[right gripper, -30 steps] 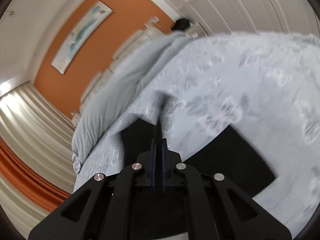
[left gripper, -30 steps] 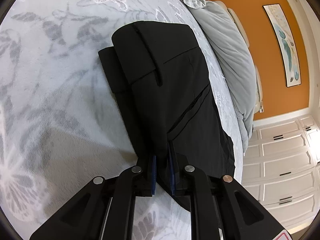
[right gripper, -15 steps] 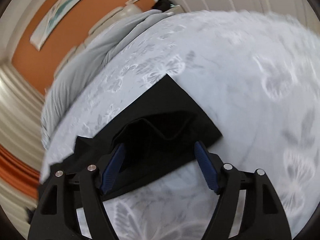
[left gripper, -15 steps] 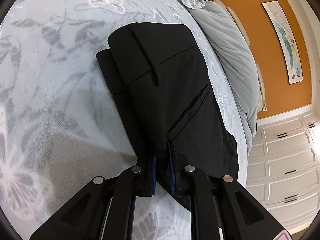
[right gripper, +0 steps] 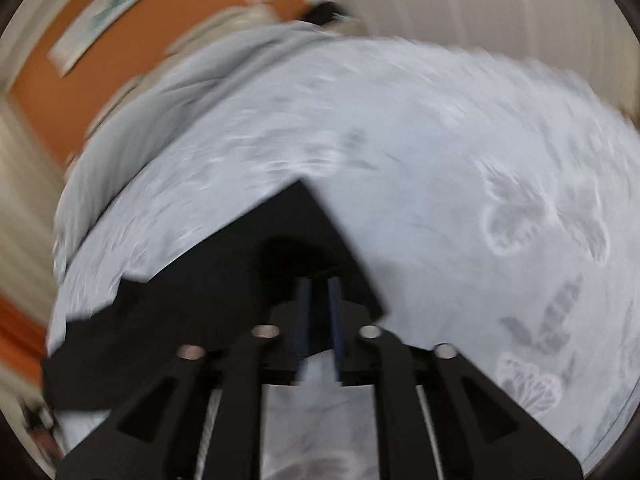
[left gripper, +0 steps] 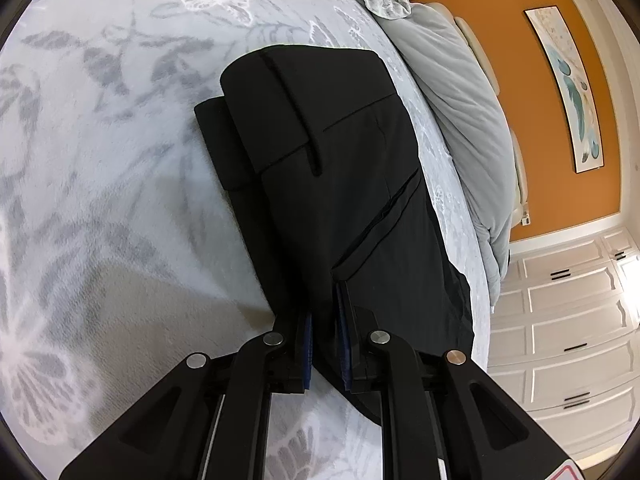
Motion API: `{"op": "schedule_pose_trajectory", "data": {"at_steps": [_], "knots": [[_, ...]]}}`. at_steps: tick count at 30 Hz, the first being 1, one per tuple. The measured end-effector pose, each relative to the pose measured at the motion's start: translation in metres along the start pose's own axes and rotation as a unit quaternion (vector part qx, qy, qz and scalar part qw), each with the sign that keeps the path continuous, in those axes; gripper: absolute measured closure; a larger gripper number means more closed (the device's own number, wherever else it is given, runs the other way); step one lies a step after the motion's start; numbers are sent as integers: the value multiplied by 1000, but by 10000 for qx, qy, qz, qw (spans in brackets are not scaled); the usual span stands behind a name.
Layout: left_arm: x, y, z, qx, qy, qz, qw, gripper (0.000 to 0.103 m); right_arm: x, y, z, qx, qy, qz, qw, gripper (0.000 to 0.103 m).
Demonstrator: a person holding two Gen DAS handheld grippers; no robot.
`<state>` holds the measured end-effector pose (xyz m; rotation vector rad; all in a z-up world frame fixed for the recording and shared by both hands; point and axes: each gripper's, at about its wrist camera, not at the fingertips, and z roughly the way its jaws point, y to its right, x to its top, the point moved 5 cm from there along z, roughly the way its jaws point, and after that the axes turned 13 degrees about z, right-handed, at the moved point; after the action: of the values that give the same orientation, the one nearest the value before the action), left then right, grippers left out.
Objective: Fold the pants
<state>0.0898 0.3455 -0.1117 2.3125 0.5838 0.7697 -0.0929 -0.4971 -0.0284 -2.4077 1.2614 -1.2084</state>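
Note:
Black pants (left gripper: 340, 168) lie folded on a pale grey bedspread (left gripper: 100, 160) with a butterfly print, waistband end far from me in the left wrist view. My left gripper (left gripper: 325, 322) is shut on the near edge of the pants. In the blurred right wrist view the pants (right gripper: 224, 280) lie across the lower left, and my right gripper (right gripper: 320, 292) is shut on a fold at their near corner.
A grey duvet (left gripper: 460, 120) is bunched along the far side of the bed beside an orange wall (left gripper: 532, 92) with a picture. White panelled cupboards (left gripper: 568, 340) stand at the right. The bedspread (right gripper: 460, 200) spreads wide to the right of the pants.
My right gripper opened half a second ago over the pants and has now closed on a fold near their corner, still moving. My left gripper has kept its grip and barely moved.

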Motion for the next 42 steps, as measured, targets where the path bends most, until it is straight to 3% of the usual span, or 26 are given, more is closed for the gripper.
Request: {"op": "schedule_pose_trajectory", "data": {"at_steps": [2,4,6,8,10,11,12,14,15,16,17,19,20,22,23,24,26,30,32,34,37,38,39,42], "knots": [[0,1,0,82,-2,98,9999,90,-5,-18,-8,-324,283,-761,9962,21],[0,1,1,135,7,140,9998,90,-17,-34,-8,-594,301,-1632,9843,23],[0,2,1,159,11,161,9997,90,-26,-35,-1,-440,-286,-1674,9845,42],[1,3,2,161,12,164,9997,90,-29,-38,3,-81,-594,-1339,9892,42],[1,3,2,165,14,160,9997,90,-27,-42,19,40,-762,-1069,9913,53],[1,3,2,176,17,165,9997,90,-24,-43,37,15,-979,-839,9917,86],[1,4,2,186,22,170,9997,90,-22,-42,46,100,-1185,-553,9914,99],[1,5,3,233,38,206,9995,90,6,-39,53,526,-909,179,9943,99],[1,5,3,255,44,219,9994,90,35,-32,48,911,-422,773,9919,99],[1,6,3,269,47,229,9994,90,54,-20,45,995,-52,1215,9876,99],[1,7,4,262,46,234,9994,89,65,-10,48,854,43,1476,9853,99],[1,8,4,262,51,246,9993,89,61,-5,62,374,-445,1327,9895,98],[2,8,5,258,52,257,9993,89,51,-8,58,159,-452,1062,9932,97],[2,7,5,229,55,246,9994,89,37,-15,48,38,-340,616,9975,72],[2,7,5,212,58,228,9995,89,32,-14,43,-75,-245,447,9987,29],[3,7,6,202,60,220,9995,89,30,-12,36,-230,-22,357,9991,17],[2,7,5,194,60,242,9995,89,36,-6,24,-274,358,249,9987,19],[2,7,5,217,67,219,9995,89,57,-12,34,-180,135,564,9982,21],[1,8,5,243,77,237,9994,89,63,-19,25,-67,340,519,9981,21],[2,10,5,270,71,283,9992,89,58,-20,19,29,379,503,9980,21],[5,14,3,449,171,404,9980,89,35,-10,16,-199,327,408,9984,21],[8,17,2,602,245,530,9965,95,27,-7,14,-250,327,404,9983,21],[12,22,-2,764,397,665,9941,100,16,-5,12,-260,323,384,9984,21],[28,37,-18,988,888,997,9861,100,-7,-12,8,-289,264,273,9989,21]]}}
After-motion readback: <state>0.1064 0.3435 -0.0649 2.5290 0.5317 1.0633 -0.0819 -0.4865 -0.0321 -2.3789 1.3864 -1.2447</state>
